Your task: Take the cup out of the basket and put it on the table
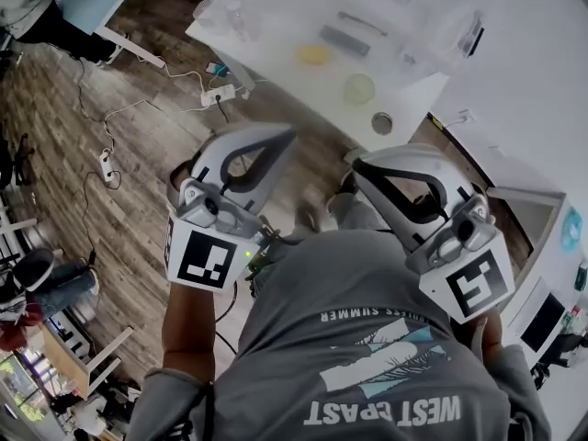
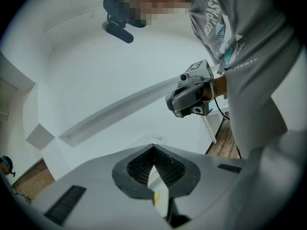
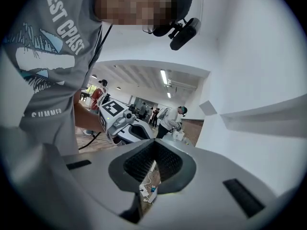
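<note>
Two grippers, left point(image 1: 287, 138) and right point(image 1: 363, 165), sit close against the person's chest at mid-frame. Both pairs of jaws are together on nothing, probably because no reach is under way. One surface point(image 1: 285, 62) crosses the upper frame, well apart from them. One pale round thing point(image 1: 358, 88), possibly the cup, stands near its lower edge, outside one clear bin point(image 1: 441, 26) at upper right, perhaps the basket; I cannot be sure.
</note>
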### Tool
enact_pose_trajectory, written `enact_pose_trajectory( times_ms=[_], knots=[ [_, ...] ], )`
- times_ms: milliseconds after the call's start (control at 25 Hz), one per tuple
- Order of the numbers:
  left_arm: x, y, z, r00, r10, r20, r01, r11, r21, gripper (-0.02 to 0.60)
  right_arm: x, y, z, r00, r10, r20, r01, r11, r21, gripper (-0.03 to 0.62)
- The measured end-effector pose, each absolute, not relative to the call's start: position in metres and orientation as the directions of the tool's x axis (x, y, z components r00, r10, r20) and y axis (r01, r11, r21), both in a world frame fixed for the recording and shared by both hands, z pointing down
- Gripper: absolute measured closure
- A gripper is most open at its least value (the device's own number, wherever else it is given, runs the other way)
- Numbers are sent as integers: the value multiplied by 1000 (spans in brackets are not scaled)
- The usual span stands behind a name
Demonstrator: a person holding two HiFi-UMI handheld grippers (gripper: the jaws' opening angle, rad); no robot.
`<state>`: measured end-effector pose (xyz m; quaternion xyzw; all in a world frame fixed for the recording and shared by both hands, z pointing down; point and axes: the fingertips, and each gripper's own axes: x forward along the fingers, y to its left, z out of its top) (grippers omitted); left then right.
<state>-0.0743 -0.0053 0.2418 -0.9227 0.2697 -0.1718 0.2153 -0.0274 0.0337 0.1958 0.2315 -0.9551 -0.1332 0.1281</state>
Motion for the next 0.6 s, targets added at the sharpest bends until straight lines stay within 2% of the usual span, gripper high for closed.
enact_pose_trajectory(
  times_ms=[200, 600],
  knots=[
    [-86, 26, 236, 814, -559, 157, -422, -755, -502, 574, -37, 67, 198, -842, -502, 197, -426, 843, 329, 583],
    [-97, 58, 228, 816, -557, 155, -417, -752, -510, 574, -34, 105, 191, -812, -541, 219, -455, 822, 342, 585]
  ],
)
